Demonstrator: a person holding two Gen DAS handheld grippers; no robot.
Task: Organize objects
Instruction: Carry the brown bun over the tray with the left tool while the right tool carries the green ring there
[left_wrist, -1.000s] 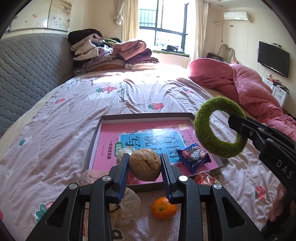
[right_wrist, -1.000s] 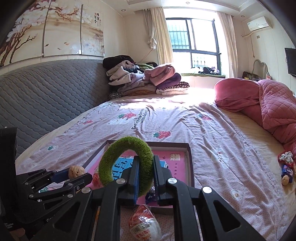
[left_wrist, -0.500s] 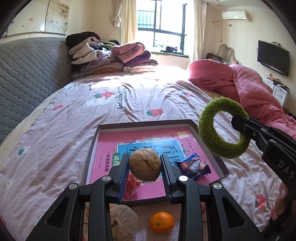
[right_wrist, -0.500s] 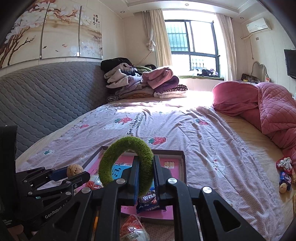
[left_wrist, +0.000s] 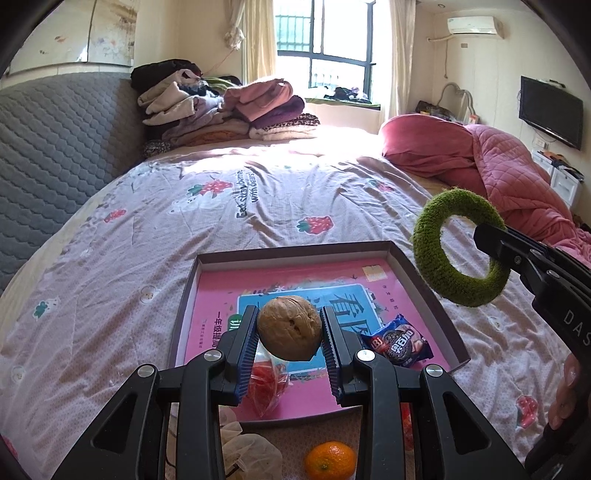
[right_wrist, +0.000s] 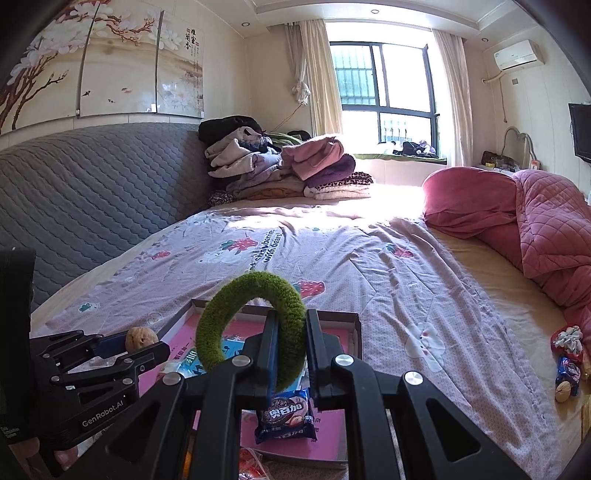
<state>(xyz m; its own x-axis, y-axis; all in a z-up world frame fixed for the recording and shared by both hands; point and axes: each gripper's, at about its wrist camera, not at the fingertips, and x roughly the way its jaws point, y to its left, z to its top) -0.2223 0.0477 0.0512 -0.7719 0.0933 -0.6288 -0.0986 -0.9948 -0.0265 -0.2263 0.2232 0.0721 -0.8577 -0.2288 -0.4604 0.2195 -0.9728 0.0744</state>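
Both grippers hold their loads above the tray on the bed.

The left gripper (left_wrist: 289, 334) pinches a walnut (left_wrist: 289, 328) between its blue pads, raised over the near part of the tray (left_wrist: 424, 273). The right gripper (right_wrist: 288, 354) clamps a fuzzy green ring (right_wrist: 251, 325), which stands upright on edge (seen from the left wrist, it hangs over the tray's right rim). In the tray lie a pink book (left_wrist: 295, 280), a blue snack pack (left_wrist: 397, 341) near the right wall and a red packet (left_wrist: 267, 384) by the near wall. Just outside the near wall, on the bedspread (left_wrist: 258, 206), sit an orange (left_wrist: 330, 459) and a pale mesh bag (left_wrist: 251, 450). Far right on the bed, well apart from the tray, a few small items (right_wrist: 569, 365) lie near the pink quilt (right_wrist: 554, 229).
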